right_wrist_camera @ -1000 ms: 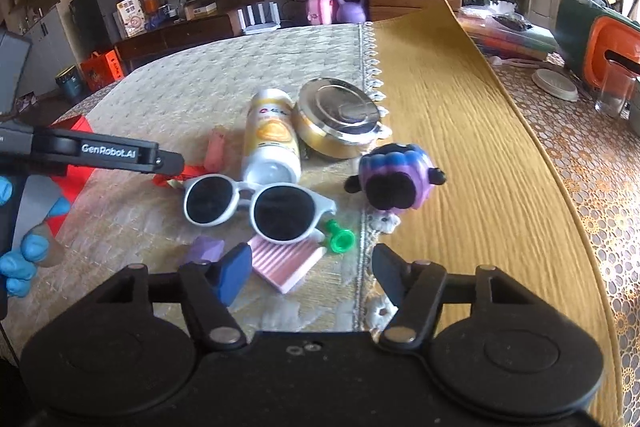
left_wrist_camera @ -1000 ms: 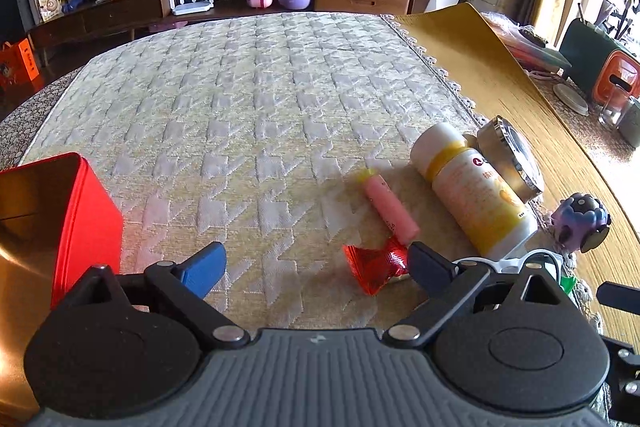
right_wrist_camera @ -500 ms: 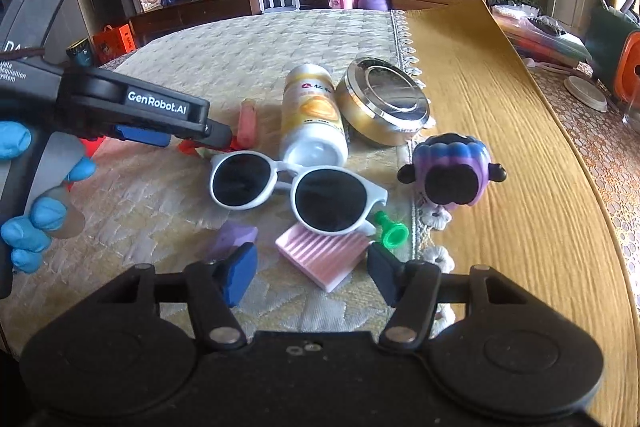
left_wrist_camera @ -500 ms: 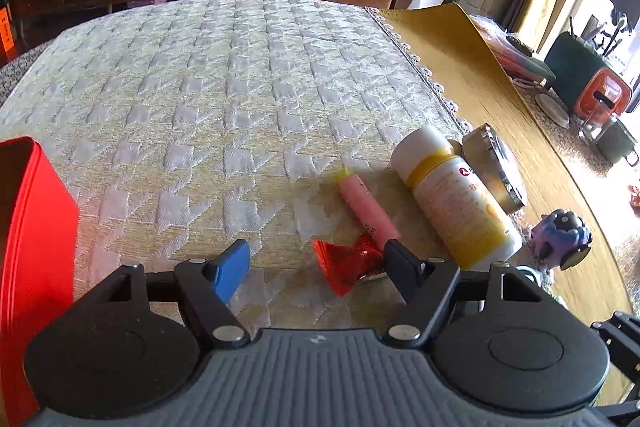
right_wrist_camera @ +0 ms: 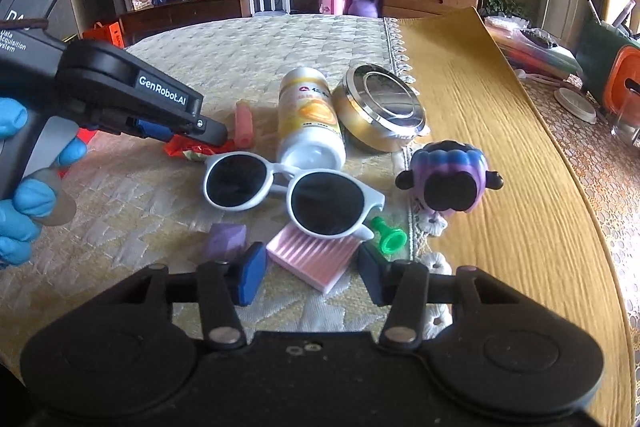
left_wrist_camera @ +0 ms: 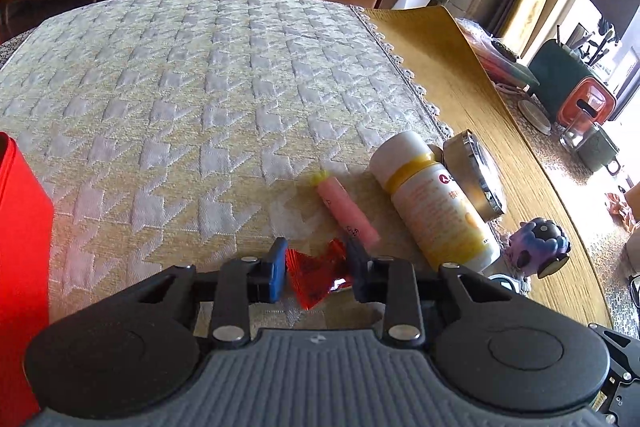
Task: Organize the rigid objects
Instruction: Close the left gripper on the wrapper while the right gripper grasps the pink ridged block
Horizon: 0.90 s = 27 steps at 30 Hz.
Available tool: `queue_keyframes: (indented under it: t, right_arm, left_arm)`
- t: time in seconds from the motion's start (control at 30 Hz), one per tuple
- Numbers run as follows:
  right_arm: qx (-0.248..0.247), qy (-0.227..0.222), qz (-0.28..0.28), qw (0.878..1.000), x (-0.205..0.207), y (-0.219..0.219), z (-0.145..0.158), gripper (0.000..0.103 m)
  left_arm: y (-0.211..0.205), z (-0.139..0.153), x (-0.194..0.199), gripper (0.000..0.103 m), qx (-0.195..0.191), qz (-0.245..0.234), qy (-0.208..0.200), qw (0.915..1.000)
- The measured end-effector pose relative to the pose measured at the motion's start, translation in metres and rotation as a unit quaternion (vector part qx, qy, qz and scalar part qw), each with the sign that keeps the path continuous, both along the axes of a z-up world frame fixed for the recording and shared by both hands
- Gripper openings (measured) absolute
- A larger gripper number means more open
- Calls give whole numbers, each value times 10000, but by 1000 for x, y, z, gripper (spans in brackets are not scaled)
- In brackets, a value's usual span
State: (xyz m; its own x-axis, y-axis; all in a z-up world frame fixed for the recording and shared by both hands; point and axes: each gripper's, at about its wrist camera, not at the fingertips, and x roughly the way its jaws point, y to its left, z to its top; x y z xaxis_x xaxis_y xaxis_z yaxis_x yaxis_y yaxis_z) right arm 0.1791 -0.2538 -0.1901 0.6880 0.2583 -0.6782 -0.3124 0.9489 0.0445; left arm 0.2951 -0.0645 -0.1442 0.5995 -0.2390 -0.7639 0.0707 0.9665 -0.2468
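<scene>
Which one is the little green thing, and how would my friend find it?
Start at the white sunglasses in the middle of the patterned cloth. Just past their right lens, toward the purple sheep toy, lies the green thing, beside the pink ribbed block. It is the only bright green piece, tiny and funnel-shaped.

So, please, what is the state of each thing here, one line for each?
left gripper: fingers closed in around the red wrapped candy
right gripper: open, holding nothing
white bottle: lying on its side, cap on
sunglasses: folded, lenses facing up
gold round tin: lid on, tilted
pink tube: lying flat
</scene>
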Motion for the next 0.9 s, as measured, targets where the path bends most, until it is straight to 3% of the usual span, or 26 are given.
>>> queue_keyframes:
  t: [0.17, 0.5, 0.9]
  right_arm:
    - [105, 68, -31, 9999, -7, -7, 2, 45]
    - [289, 121, -183, 9993, -30, -17, 11, 45]
    - [393, -302, 324, 9982, -69, 14, 60, 45]
  left_arm:
    - [3, 4, -10, 21, 5, 22, 51, 10000]
    - [29, 20, -48, 19, -327, 153, 252, 9990]
    - [57, 67, -99, 19, -339, 285, 45, 9990]
